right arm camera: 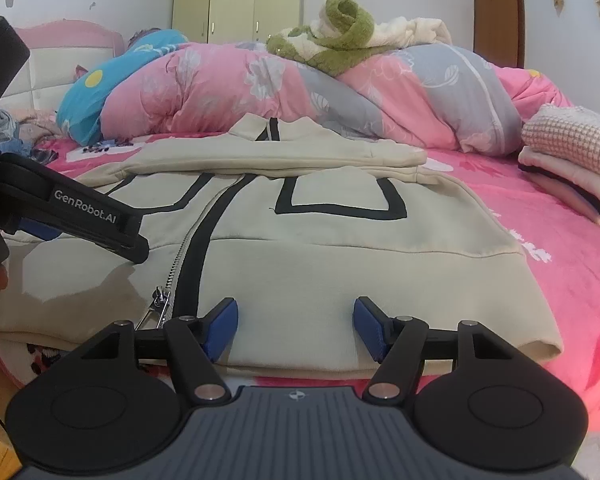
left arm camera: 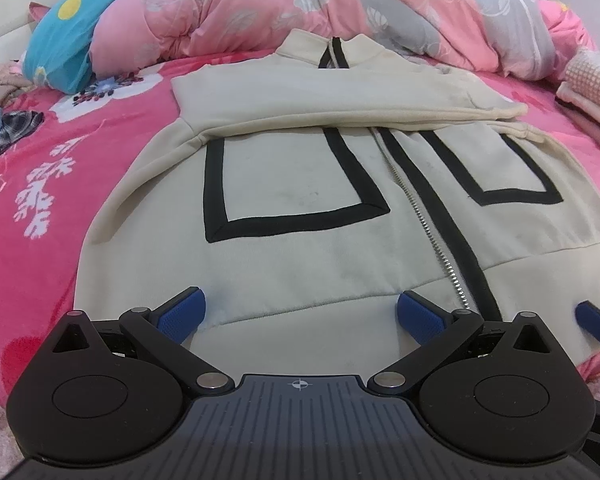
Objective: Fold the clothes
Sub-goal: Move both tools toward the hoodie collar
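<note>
A cream zip jacket (left arm camera: 312,240) with black trim lies face up on the pink bedsheet (left arm camera: 40,200), both sleeves folded across its chest. My left gripper (left arm camera: 300,314) stands open over the jacket's hem, left of the zipper (left arm camera: 432,232), with nothing pinched between its blue pads. In the right wrist view the same jacket (right arm camera: 340,264) fills the middle. My right gripper (right arm camera: 296,328) is open at the hem's near edge, right of the zipper pull (right arm camera: 160,300). The left gripper (right arm camera: 136,248) shows at the left of that view, over the hem.
A bunched pink and grey quilt (right arm camera: 300,92) lies behind the jacket, with a green plush blanket (right arm camera: 340,40) on top and a blue pillow (right arm camera: 100,92) to its left. A stack of folded clothes (right arm camera: 572,160) sits at the bed's right. Loose clothes (left arm camera: 4,124) lie far left.
</note>
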The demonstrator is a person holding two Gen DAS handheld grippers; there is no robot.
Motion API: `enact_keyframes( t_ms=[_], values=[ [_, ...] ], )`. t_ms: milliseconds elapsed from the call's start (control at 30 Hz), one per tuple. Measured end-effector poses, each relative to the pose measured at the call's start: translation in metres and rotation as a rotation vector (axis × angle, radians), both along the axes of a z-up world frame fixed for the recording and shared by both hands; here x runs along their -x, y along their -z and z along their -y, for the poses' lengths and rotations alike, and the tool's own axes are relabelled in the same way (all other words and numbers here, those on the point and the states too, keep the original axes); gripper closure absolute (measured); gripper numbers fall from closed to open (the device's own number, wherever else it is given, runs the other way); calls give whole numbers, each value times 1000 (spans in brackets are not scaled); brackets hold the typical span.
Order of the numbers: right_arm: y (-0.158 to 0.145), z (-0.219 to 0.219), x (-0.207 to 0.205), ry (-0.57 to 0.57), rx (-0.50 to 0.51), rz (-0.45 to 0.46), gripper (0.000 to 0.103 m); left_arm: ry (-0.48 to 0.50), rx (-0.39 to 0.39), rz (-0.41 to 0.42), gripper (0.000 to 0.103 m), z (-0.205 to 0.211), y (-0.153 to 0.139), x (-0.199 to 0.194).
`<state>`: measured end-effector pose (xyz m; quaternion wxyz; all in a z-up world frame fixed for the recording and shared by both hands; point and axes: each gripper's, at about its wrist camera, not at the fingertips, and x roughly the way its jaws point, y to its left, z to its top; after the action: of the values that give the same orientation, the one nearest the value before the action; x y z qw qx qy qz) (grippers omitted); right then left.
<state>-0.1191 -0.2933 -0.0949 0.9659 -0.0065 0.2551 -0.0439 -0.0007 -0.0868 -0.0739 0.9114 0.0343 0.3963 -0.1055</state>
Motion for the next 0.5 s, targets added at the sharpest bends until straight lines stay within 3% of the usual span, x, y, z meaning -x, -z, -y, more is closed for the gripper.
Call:
enact_keyframes(
  t_ms=[267, 500],
  values=[
    [2, 0, -1, 8, -1, 7, 36, 25, 148, 64, 0, -30, -15, 18],
    [1, -2, -1, 17, -6, 2, 36, -20, 227, 122, 0, -54, -25, 18]
  ],
)
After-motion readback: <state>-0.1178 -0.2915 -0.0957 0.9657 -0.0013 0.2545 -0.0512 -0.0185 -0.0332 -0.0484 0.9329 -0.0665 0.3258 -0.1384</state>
